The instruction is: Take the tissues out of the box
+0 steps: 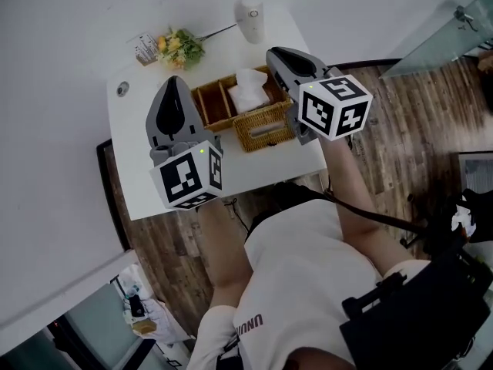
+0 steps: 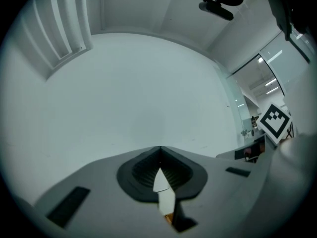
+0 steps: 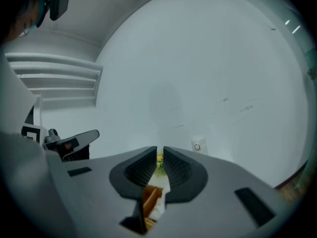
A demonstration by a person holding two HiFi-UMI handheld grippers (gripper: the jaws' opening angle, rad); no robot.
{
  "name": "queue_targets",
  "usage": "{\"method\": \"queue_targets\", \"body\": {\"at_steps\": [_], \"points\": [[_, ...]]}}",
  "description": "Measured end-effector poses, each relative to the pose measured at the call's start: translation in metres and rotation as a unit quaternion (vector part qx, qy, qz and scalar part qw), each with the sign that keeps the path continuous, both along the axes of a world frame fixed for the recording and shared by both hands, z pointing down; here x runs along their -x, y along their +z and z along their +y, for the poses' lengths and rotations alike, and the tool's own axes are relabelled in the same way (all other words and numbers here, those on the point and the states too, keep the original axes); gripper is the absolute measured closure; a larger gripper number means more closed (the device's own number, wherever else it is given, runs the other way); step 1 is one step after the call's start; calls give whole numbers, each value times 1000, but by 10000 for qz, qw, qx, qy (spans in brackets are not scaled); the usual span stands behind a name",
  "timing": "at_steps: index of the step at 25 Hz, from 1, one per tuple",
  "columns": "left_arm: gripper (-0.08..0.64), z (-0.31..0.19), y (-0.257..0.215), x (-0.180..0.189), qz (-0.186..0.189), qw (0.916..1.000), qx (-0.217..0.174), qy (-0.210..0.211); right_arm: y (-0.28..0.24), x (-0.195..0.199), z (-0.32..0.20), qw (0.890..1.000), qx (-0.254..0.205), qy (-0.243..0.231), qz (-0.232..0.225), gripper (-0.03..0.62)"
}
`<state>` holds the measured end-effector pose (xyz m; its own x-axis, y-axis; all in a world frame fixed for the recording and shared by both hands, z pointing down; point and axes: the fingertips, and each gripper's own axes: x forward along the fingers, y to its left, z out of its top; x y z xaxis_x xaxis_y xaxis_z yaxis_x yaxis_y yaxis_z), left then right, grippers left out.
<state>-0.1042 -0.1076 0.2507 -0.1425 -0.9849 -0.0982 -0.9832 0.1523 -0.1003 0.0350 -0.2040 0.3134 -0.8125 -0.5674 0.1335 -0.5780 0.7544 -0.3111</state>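
A wicker box [image 1: 266, 122] with several compartments stands on the white table [image 1: 146, 183]. A white tissue [image 1: 250, 91] sticks up out of its middle compartment. My left gripper [image 1: 176, 79] hovers just left of the box, shut and with nothing in it; in the left gripper view its jaws [image 2: 159, 150] meet at the tip in front of a bare white wall. My right gripper [image 1: 272, 52] is over the box's right end, beside the tissue. Its jaws [image 3: 160, 150] are shut to a thin slit with nothing held, and the wicker box [image 3: 150, 197] shows below them.
Yellow flowers [image 1: 181, 48] and a small card [image 1: 145, 50] lie at the table's far side, with a white bottle [image 1: 250, 18] to their right. A white wall backs the table. Wooden floor [image 1: 400, 122] lies on the right.
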Motion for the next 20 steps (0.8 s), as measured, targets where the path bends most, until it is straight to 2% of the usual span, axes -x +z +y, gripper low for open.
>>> {"method": "queue_targets", "body": {"at_steps": [3,7,12,20], "points": [[546,-11,0,3,-37,10000,5,-61,7,10,-10,9994,71,-321,100,494],[546,-23,-1,5,-65,9999,35,-114,15,13,-25,9990,157,-341,224,480],[546,-28,10,12,-11,9997,163,-178,34,16,-34,9982,500,-286,190,440],[546,-37,15,18,56,9997,239,91,61,30,-33,9950,827,-324,468,403]]}}
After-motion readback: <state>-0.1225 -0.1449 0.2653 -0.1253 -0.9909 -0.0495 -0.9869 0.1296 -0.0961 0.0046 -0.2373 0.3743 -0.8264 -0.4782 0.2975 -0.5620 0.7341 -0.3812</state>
